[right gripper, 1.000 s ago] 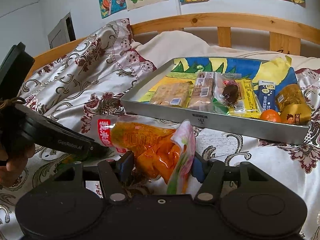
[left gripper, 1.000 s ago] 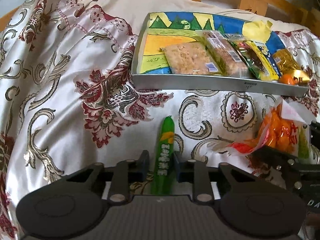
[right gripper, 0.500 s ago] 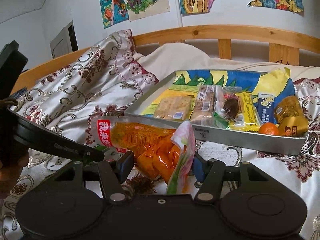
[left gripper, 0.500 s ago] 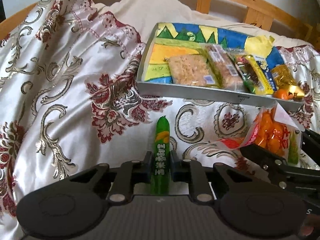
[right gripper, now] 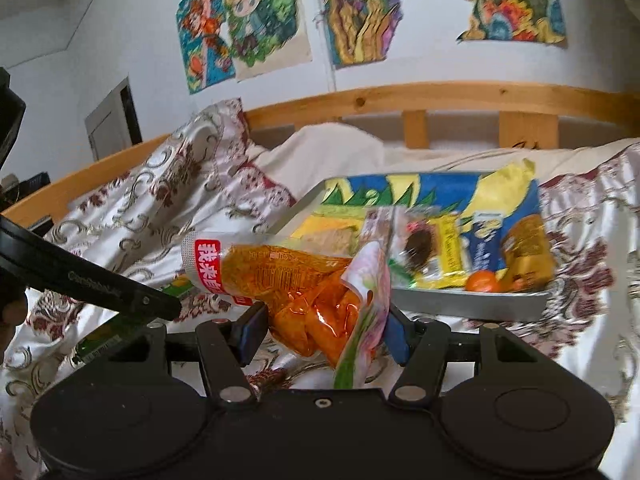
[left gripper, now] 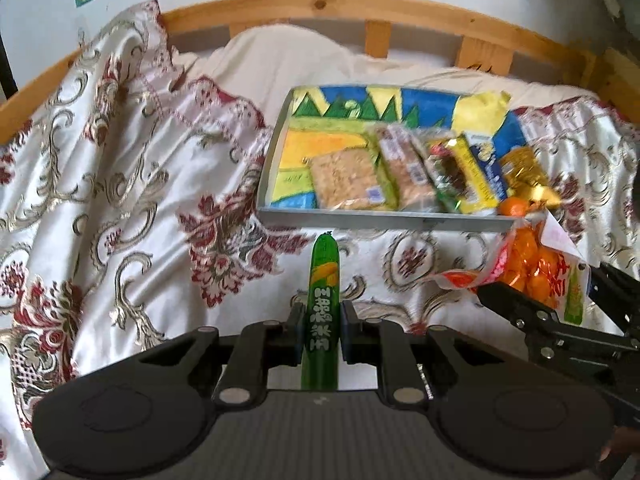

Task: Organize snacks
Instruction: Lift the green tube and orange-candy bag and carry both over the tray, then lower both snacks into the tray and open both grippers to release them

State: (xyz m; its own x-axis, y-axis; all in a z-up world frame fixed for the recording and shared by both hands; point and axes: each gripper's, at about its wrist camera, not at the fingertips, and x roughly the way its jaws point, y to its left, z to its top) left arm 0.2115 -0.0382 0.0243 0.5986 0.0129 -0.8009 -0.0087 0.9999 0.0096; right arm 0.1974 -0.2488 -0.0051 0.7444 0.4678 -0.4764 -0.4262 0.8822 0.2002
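Left gripper [left gripper: 322, 334] clamped on green corn sausage [left gripper: 323, 304] mid-length – stiff, slick film, prob. light. Right gripper [right gripper: 322, 330] pinched orange snack bag [right gripper: 304, 292] at crinkly middle – soft, crushable. Both held above bedspread [left gripper: 132, 184], near side of tray [left gripper: 384, 222]

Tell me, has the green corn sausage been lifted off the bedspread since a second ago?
Yes. The green corn sausage, clamped in the left gripper, has risen; the wooden headboard now shows above the tray.
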